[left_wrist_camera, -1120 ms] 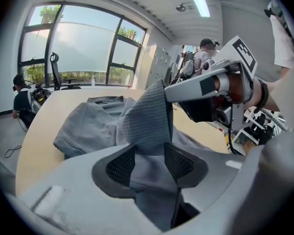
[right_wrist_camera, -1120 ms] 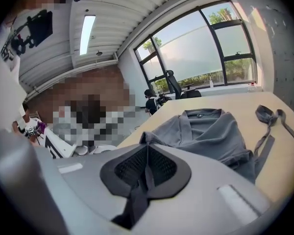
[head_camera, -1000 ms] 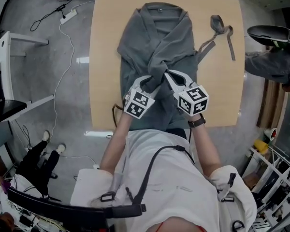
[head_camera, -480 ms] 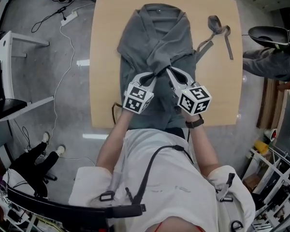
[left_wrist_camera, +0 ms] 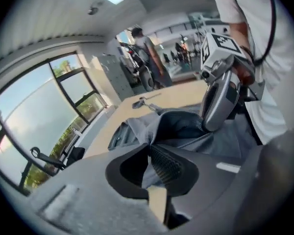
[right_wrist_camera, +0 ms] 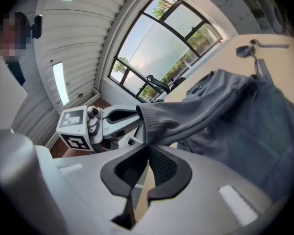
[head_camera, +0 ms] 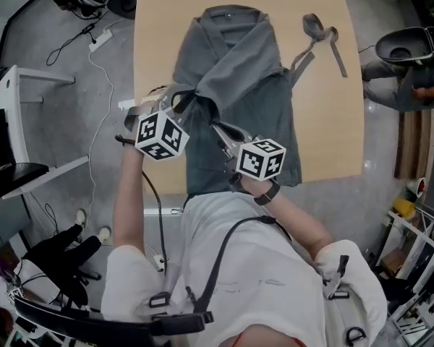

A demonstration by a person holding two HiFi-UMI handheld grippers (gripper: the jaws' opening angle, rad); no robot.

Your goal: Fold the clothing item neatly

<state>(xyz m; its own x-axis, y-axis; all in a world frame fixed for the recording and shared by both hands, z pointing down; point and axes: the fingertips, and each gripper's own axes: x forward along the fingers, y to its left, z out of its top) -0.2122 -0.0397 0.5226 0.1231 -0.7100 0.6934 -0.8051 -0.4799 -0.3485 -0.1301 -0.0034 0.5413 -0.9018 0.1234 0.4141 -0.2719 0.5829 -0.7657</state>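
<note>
Left gripper [left_wrist_camera: 150, 148] fingers pinch the grey sleeve [head_camera: 228, 67].

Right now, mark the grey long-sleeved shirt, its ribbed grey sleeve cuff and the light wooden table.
grey long-sleeved shirt [head_camera: 266, 114], head view, flat body panel.
ribbed grey sleeve cuff [right_wrist_camera: 159, 121], right gripper view, ribbed band near its end.
light wooden table [head_camera: 329, 121], head view, bare top right of the shirt.

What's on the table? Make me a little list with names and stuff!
table: wooden, light
shirt: grey, lying on table, collar at far side
sleeve: stretched across shirt toward left gripper
left gripper: fingers have just closed on sleeve cuff
right gripper: fingers shut, above shirt's near half; grip on cloth unclear
</note>
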